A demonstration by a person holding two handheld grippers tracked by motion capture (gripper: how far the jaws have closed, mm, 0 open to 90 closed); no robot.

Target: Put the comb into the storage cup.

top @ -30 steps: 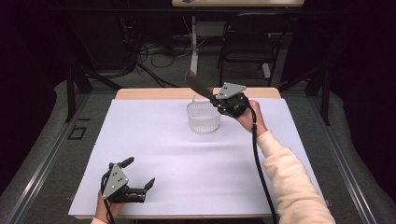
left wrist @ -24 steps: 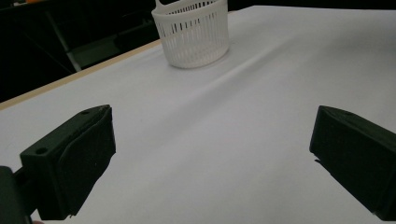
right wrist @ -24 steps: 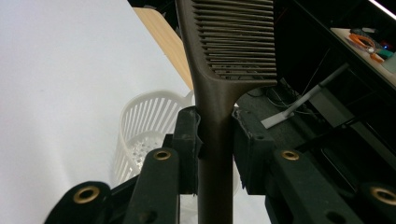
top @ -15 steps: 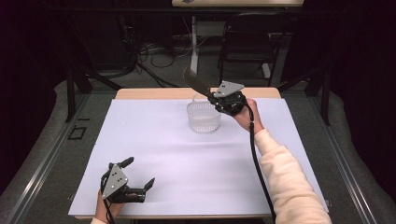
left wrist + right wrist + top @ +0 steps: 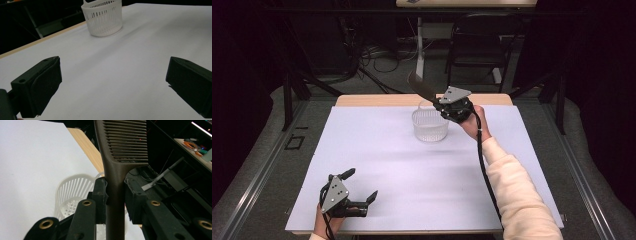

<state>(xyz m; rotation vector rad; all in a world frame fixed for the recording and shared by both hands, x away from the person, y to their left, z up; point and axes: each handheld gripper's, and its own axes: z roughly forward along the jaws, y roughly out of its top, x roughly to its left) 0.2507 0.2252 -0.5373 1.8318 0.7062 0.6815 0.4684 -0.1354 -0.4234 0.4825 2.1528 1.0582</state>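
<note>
A dark brown comb [image 5: 117,157] is clamped by its handle between the jaws of my right gripper [image 5: 115,196], its toothed end pointing up and away. In the high view the right gripper [image 5: 438,101] hovers just above the right rim of a white slotted basket [image 5: 430,124], with the comb [image 5: 421,86] slanting up to the left. The basket [image 5: 72,195] sits below the jaws in the right gripper view. My left gripper [image 5: 361,186] rests low at the table's front left, jaws wide apart with nothing between them. Far ahead of it stands the basket [image 5: 103,17].
A white sheet [image 5: 412,175] covers the table, with a wooden edge [image 5: 377,100] showing at the back. A metal frame rail [image 5: 257,170] runs along the left side. Behind the table are a dark chair [image 5: 477,45] and cables on the floor.
</note>
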